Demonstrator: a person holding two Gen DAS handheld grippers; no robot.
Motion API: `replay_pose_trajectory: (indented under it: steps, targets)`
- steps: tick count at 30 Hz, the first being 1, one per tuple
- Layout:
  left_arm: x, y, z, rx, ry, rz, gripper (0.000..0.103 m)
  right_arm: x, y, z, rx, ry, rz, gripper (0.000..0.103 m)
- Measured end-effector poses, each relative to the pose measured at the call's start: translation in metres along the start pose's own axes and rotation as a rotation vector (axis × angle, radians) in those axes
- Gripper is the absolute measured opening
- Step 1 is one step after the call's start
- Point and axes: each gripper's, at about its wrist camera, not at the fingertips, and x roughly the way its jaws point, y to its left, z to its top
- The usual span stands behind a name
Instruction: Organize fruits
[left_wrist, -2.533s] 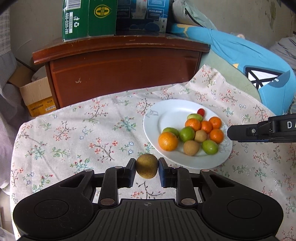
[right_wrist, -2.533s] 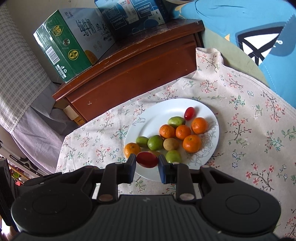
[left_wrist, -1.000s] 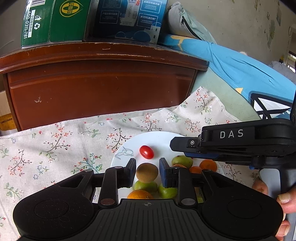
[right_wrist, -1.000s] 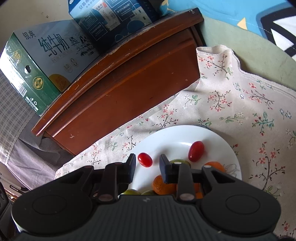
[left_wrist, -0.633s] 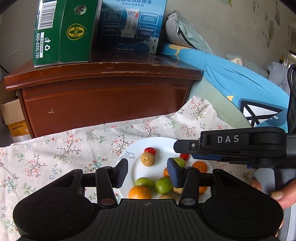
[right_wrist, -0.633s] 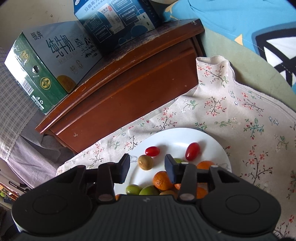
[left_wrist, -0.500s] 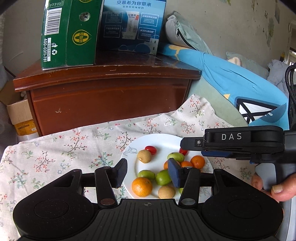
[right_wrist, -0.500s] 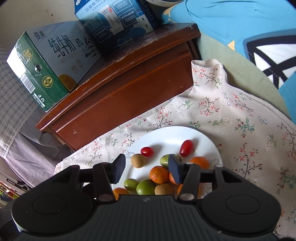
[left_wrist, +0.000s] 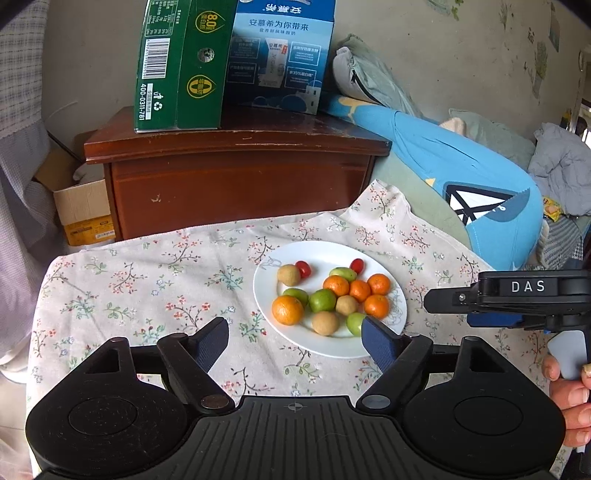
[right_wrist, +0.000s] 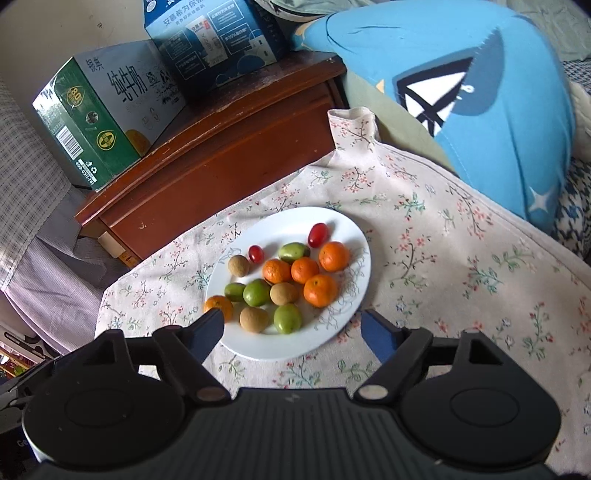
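Both my grippers hold nothing: the left gripper (left_wrist: 294, 339) and right gripper (right_wrist: 293, 332) have just been opening, jaws now spread wide with no fruit between them. All the fruits (left_wrist: 334, 293) lie on the white plate (left_wrist: 399, 314), which sits on the floral cloth (left_wrist: 147, 288).

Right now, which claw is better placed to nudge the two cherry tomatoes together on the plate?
Right, probably. Both claws are open and empty, but the right claw looks more squarely over the plate; the left claw sits off its near-left edge. Tomatoes lie unobstructed.
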Motion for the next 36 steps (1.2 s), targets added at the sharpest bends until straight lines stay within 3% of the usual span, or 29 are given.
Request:
replay_pose_trajectory:
  steps: [5, 11, 19, 30, 36]
  targets:
    - [-0.011, 0.001, -0.015, -0.014, 0.020, 0.016, 0.084, -0.015, 0.000, -0.026, -0.040, 0.027, -0.073, 0.091]
    - [-0.019, 0.002, -0.029, -0.030, 0.050, 0.036, 0.085, -0.020, 0.005, -0.048, -0.101, 0.049, -0.121, 0.091]
    - [-0.023, 0.005, -0.033, -0.034, 0.069, 0.059, 0.086, -0.024, 0.014, -0.059, -0.139, 0.067, -0.121, 0.091]
    - [-0.020, 0.017, -0.007, -0.111, 0.098, 0.138, 0.091, -0.016, 0.020, -0.024, -0.219, 0.068, -0.176, 0.095]
    - [-0.008, 0.016, 0.017, -0.008, 0.118, 0.190, 0.091, -0.011, 0.006, 0.001, -0.254, 0.040, -0.268, 0.100]
